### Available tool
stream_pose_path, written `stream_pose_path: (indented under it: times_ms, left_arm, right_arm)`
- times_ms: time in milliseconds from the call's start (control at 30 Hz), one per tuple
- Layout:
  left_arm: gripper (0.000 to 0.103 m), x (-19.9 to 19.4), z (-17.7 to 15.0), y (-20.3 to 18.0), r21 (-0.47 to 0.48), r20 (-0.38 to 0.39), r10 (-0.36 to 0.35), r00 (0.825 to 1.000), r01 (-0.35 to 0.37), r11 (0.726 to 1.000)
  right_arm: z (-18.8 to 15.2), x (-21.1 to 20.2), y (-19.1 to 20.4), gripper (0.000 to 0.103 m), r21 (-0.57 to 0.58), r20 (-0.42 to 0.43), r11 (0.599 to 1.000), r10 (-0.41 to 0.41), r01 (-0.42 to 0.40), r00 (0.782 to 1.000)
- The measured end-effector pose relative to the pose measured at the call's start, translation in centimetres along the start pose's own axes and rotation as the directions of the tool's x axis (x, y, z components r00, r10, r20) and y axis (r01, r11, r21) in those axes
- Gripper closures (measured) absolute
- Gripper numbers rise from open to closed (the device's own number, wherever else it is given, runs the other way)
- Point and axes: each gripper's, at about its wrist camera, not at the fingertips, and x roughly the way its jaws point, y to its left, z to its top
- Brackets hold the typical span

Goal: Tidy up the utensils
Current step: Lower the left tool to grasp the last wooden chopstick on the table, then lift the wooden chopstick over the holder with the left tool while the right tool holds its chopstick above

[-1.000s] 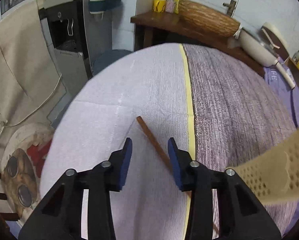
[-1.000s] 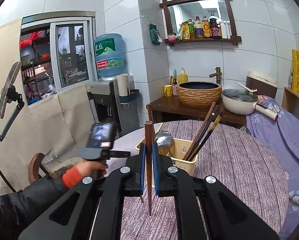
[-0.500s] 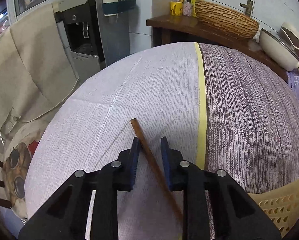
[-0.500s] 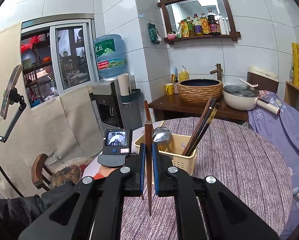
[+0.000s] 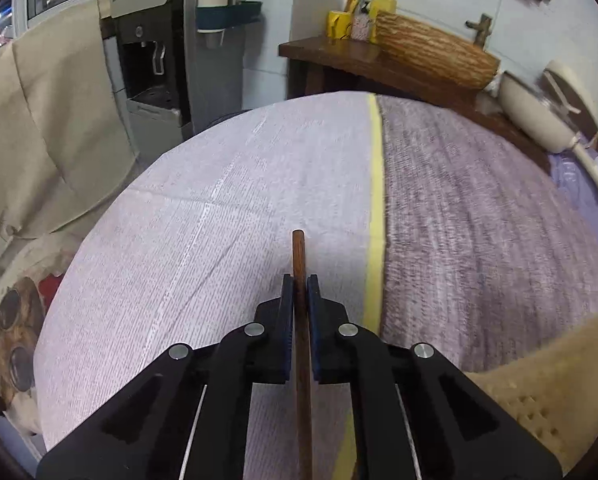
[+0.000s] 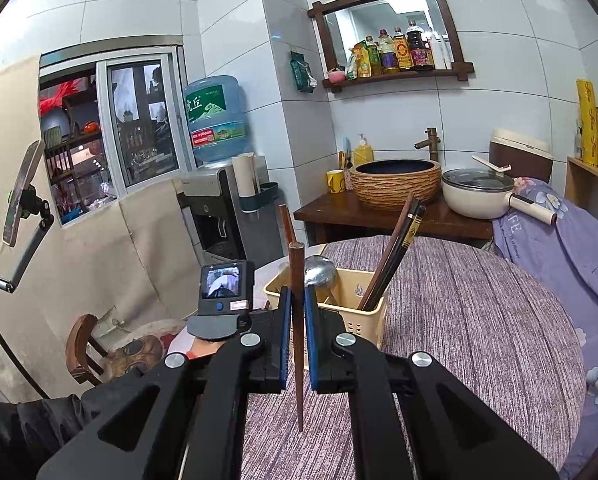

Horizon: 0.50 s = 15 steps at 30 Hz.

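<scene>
In the left wrist view my left gripper [image 5: 299, 282] is closing the last bit onto a brown wooden chopstick [image 5: 299, 256]. Its pads press the stick, which runs straight along the fingers over the pale cloth. My right gripper [image 6: 297, 294] is shut on a second brown chopstick [image 6: 296, 264], held upright in front of the yellow basket [image 6: 365, 322]. That basket holds several dark chopsticks [image 6: 395, 252] and a metal ladle [image 6: 319, 272]. The left gripper's camera body [image 6: 223, 284] shows to the left of the basket, with a brown stick end [image 6: 287, 220] rising behind it.
The round table [image 5: 479, 220] has a pale half, a yellow stripe [image 5: 375, 184] and a purple half. A corner of the basket [image 5: 547, 396] lies at the lower right. Beyond stand a water dispenser [image 5: 155, 60], a wooden side table [image 6: 379, 212] with a woven bowl and a pot [image 6: 479, 196].
The left jaws have closed from open onto the chopstick, which swung from slanting across the cloth to straight between the fingers. The right gripper keeps its chopstick and has barely moved.
</scene>
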Motion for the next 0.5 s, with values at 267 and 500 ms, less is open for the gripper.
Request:
stream_pose_path:
  times_ms: [267,500]
  left_arm:
    - [0.096,-9.0,-0.6,1.6,0.03,0.082,-0.25,0.965,0.249,0.968]
    - [0.096,-17.0,-1.5,2.1,0.11,0.16,-0.379,0.912,0.365,0.925]
  right_arm:
    - [0.2,0.0,0.4,0.096,-0.006,0.015,1.0,-0.003,0.003,1.0]
    - [0.4,-0.3,1.1,0.096,-0.001,0.025,1.0,-0.001,0.001,1.0]
